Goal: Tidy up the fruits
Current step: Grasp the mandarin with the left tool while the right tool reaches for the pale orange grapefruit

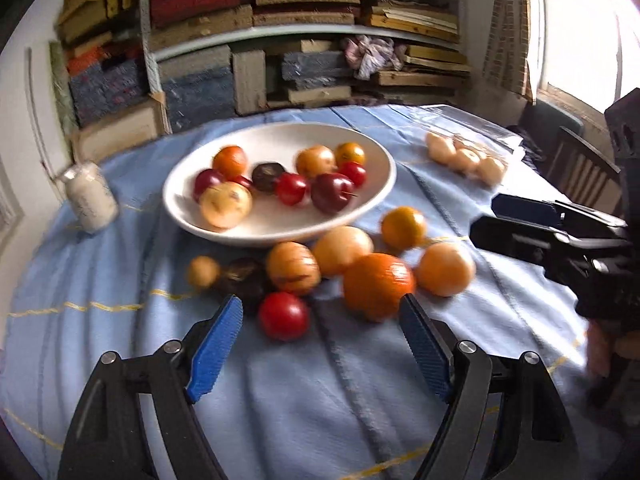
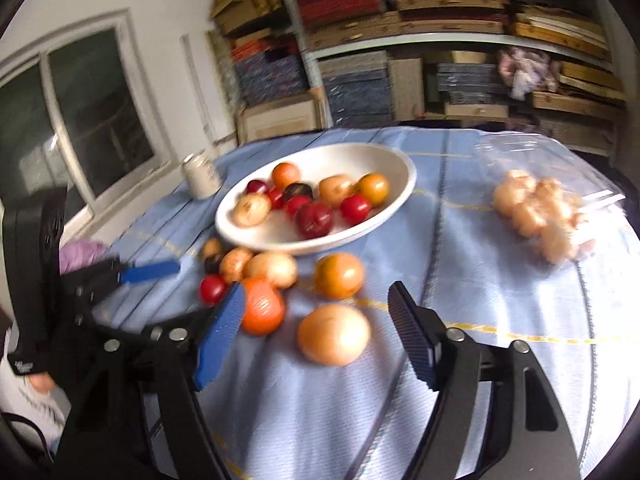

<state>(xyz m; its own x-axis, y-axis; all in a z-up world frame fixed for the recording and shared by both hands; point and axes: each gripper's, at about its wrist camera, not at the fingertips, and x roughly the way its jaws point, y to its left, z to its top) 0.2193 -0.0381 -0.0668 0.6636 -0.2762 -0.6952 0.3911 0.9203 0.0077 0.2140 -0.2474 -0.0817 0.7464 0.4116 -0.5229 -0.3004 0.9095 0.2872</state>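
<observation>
A white bowl (image 1: 280, 232) (image 2: 320, 246) on the blue cloth holds several red, orange and dark fruits. More loose fruits lie in front of it. My left gripper (image 1: 320, 308) is open just above the cloth, with a red fruit (image 1: 283, 316) between its blue fingertips and a big orange (image 1: 378, 286) by the right fingertip; neither pad touches them. My right gripper (image 2: 316, 300) (image 1: 486, 218) is also open, with a pale orange fruit (image 2: 334, 334) lying in the gap, untouched. The big orange (image 2: 262, 306) sits just behind its left finger.
A jar of white stuff (image 1: 91, 198) (image 2: 200, 176) stands left of the bowl. A clear bag of pale round pieces (image 1: 466, 158) (image 2: 536, 212) lies to the right. Shelves of stacked boards fill the back, and a dark chair (image 1: 580, 168) stands at the table's right edge.
</observation>
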